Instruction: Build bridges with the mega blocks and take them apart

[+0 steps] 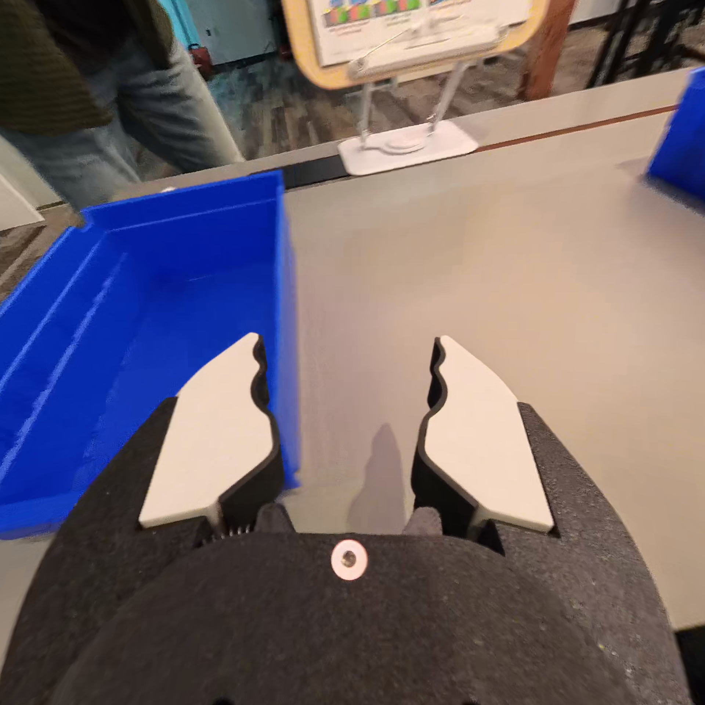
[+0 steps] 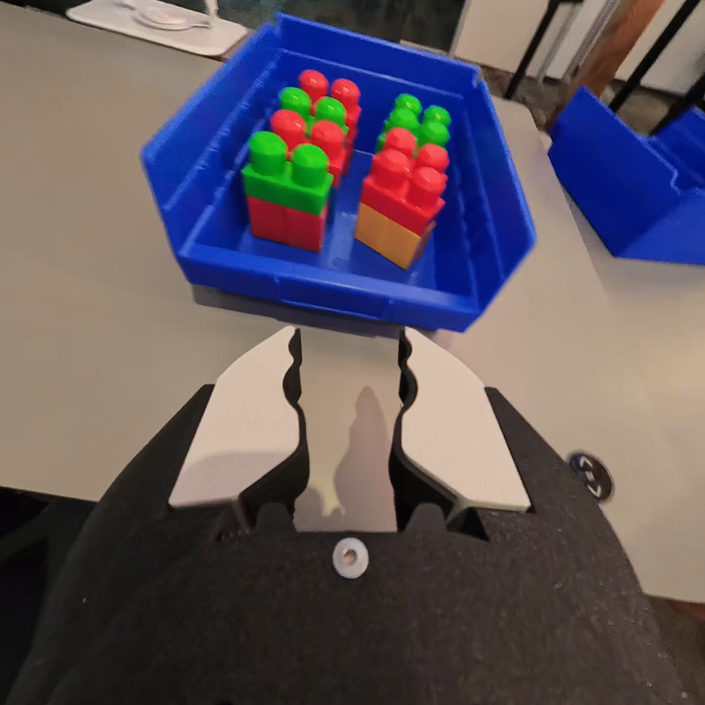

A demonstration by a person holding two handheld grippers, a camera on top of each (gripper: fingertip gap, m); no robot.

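Left wrist view. Left gripper (image 1: pixel 348 339), black body with pale finger plates, jaws spread wide, nothing between them; only the grey tabletop (image 1: pixel 477 305) and the tool's shadow show in the gap. Left finger overlaps the right wall of an open blue plastic bin (image 1: pixel 152 324) that lies just to the left; the part of its inside in view holds nothing. Whether finger and wall touch cannot be told. Farther back, at the table's far edge, a white flat stand base (image 1: pixel 408 147) carries a wood-framed board (image 1: pixel 419 34) with a printed sheet. Corner of another blue bin (image 1: pixel 679 137) at far right. A person in dark top and jeans (image 1: pixel 114 107) stands beyond the table, left.

Right wrist view. Right gripper (image 2: pixel 349 335), same build, jaws parted, somewhat less than the left, and empty, tips just short of the front lip of a second blue plastic bin (image 2: pixel 324 290). Inside it the mega blocks stand in two rows. Left row (image 2: pixel 301 152): green and red tops alternating, nearest is green on red. Right row (image 2: pixel 412 164): red tops near, green tops far, nearest red on an orange block (image 2: pixel 393 236). Frame blurred; exact count unclear. A third blue bin (image 2: pixel 629 198), well to the right, contents hidden.
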